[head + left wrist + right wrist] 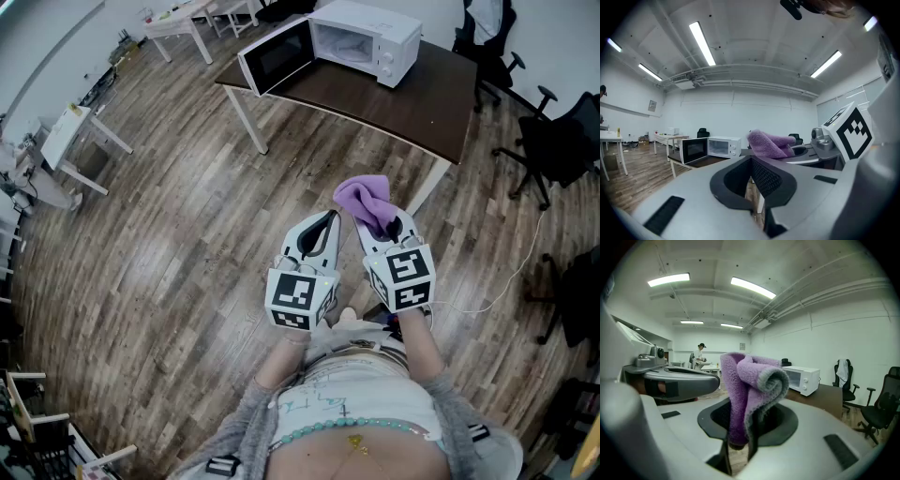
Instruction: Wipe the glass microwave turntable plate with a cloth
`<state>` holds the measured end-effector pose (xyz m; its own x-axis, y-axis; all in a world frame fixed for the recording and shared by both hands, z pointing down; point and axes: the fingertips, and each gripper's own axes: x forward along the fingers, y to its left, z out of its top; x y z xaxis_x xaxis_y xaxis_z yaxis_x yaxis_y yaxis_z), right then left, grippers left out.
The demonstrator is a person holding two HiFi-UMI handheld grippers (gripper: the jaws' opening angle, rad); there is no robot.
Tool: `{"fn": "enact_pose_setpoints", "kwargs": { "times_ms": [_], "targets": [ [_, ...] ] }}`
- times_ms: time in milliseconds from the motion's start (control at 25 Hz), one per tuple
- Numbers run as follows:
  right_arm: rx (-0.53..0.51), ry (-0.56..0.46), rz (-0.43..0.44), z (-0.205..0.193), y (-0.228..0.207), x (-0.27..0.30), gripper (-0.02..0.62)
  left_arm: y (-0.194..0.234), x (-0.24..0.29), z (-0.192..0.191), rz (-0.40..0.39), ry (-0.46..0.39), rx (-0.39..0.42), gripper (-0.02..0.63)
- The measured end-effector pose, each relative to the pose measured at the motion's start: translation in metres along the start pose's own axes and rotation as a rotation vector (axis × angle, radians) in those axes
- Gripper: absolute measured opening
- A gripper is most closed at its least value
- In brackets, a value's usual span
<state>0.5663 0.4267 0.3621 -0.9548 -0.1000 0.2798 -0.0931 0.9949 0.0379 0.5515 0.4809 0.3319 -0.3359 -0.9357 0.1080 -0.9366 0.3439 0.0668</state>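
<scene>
Wood-plank floor [169,234]; 1 dark table [427,98] carries the open white microwave [370,37] — well ahead. Right gripper [382,225] clamps the purple cloth [361,197]; left gripper [328,217] pinched together, empty.

Cool, even light falls from long ceiling tubes [702,43] high above the left gripper [752,159], whose near shell looks soft and unfocused. Both gripper views bow strongly and darken toward their rims. The wooden floor [169,239] ahead of that gripper carries a pale sheen; shadows are faint.

Microwave [352,39] stands on table [422,98], chairs [562,141] at right.
</scene>
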Motion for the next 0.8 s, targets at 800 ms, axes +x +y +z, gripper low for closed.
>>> {"fn": "enact_pose_setpoints", "kwargs": {
  "times_ms": [800],
  "targets": [
    [0.049,-0.031,0.034,0.0,-0.018,0.043,0.114,0.044,0.034,-0.008,0.024,0.016,-0.035,0.011]
  ]
}}
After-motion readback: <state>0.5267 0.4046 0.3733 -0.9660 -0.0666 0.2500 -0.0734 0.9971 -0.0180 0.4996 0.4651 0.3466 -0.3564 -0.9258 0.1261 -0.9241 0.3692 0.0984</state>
